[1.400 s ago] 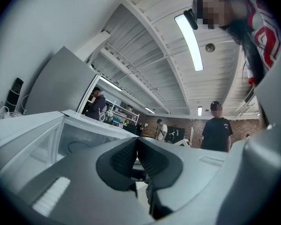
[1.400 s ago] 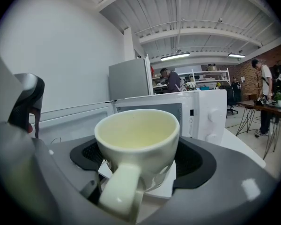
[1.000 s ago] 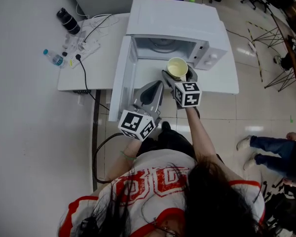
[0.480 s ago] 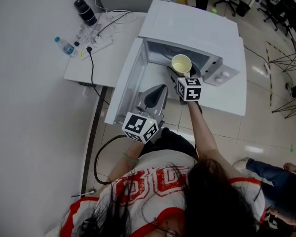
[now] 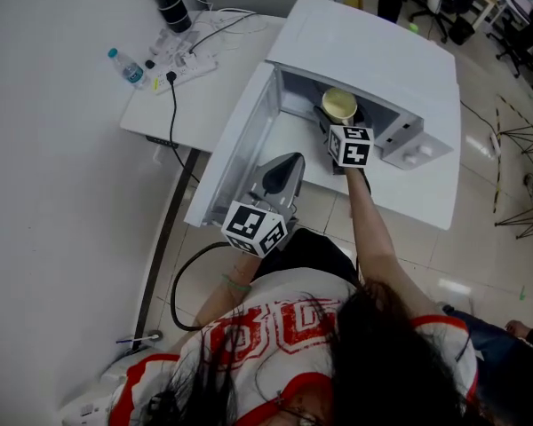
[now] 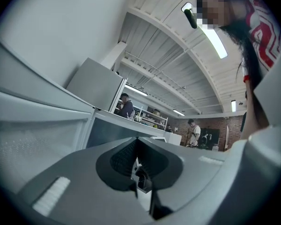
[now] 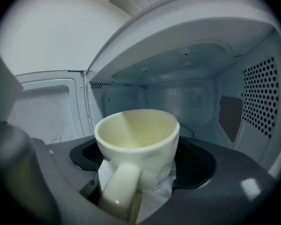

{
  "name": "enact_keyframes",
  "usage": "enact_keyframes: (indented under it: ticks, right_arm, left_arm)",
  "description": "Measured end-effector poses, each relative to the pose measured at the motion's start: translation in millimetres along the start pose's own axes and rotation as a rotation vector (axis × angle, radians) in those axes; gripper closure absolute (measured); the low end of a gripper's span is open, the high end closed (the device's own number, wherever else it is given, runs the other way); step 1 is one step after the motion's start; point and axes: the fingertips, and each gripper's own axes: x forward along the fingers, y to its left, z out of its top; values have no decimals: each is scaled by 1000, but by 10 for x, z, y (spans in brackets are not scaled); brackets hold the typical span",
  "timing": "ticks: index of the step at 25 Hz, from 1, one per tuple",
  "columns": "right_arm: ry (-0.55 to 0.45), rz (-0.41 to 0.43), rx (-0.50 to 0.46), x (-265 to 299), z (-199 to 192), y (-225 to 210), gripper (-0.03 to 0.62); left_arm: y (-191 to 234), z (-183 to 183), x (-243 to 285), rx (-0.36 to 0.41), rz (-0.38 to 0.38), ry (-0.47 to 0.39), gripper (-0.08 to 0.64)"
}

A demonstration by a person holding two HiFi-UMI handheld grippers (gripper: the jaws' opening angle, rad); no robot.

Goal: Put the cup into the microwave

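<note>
A cream cup (image 7: pixel 137 140) sits upright in my right gripper (image 7: pixel 140 165), which is shut on it, handle turned toward the camera. In the head view the cup (image 5: pixel 339 106) is at the mouth of the white microwave (image 5: pixel 373 51), whose cavity (image 7: pixel 178 97) fills the right gripper view. The microwave door (image 5: pixel 235 149) hangs open to the left. My left gripper (image 5: pixel 282 174) is shut with nothing in it, held low beside the open door. In the left gripper view its jaws (image 6: pixel 136 158) meet, pointing up past the door.
A white table (image 5: pixel 191 87) left of the microwave carries a power strip (image 5: pixel 188 65) with cables, a water bottle (image 5: pixel 126 66) and a dark bottle (image 5: pixel 172 5). Office chairs and people stand in the room beyond.
My right gripper has carried the cup forward from in front of the door opening to the microwave's mouth. The left gripper has stayed by the door.
</note>
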Motion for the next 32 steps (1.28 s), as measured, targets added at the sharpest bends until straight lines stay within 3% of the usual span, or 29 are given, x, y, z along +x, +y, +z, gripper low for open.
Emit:
enact_keyframes:
  ticks: [19,32]
  right_arm:
    - [-79,-57,-7,344,148,-297,147]
    - [-39,-96,10,445,127,-387,144]
  left_arm:
    - [71,-261,153,2,-31,-1,569]
    - [114,-288,78,-8,-25,-17,569]
